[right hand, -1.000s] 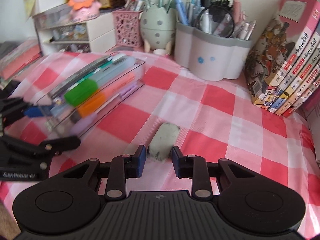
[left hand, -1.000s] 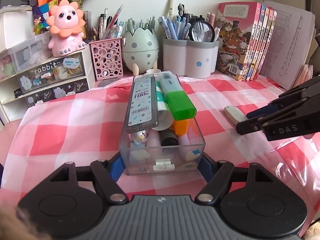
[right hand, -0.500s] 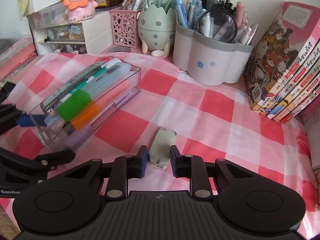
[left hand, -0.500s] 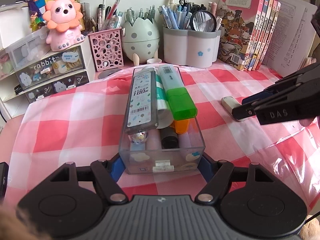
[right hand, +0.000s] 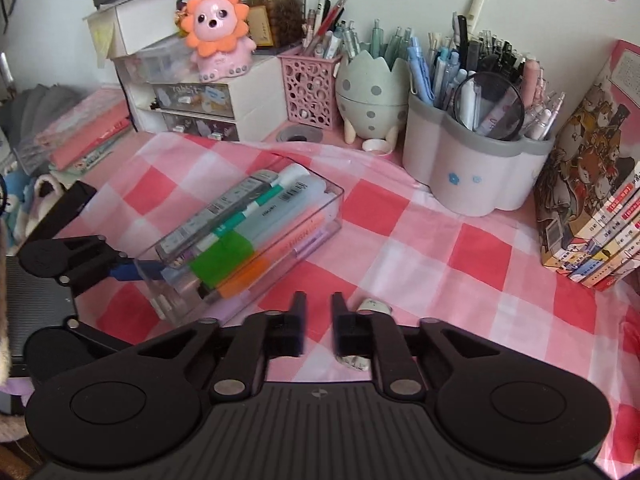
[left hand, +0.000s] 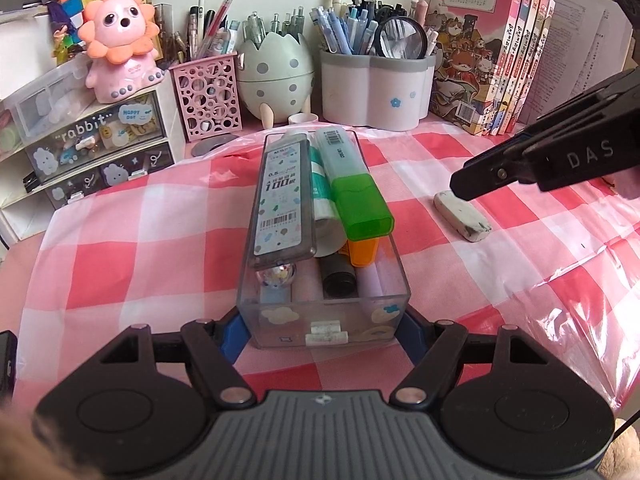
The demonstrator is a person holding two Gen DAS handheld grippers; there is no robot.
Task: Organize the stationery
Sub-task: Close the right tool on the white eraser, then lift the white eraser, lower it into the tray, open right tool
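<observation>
Left wrist view showed the left gripper clenched on the near end of a clear plastic box, one blue finger pad pressed against each side wall; the box reached straight ahead from the fingers on the pink checked tablecloth; inside it lay a grey lead case, a highlighter with green cap and an orange-capped marker, piled above the rim; to the right of these fingers, well apart from the box, a dirty white eraser lay flat on the cloth, and the right gripper hung just above its far end; in the right wrist view the right gripper had its fingers released, a narrow gap between them with nothing inside; the eraser sat beside the right finger, partly hidden behind it, outside the gap; beyond the fingers stood a white pen holder.
</observation>
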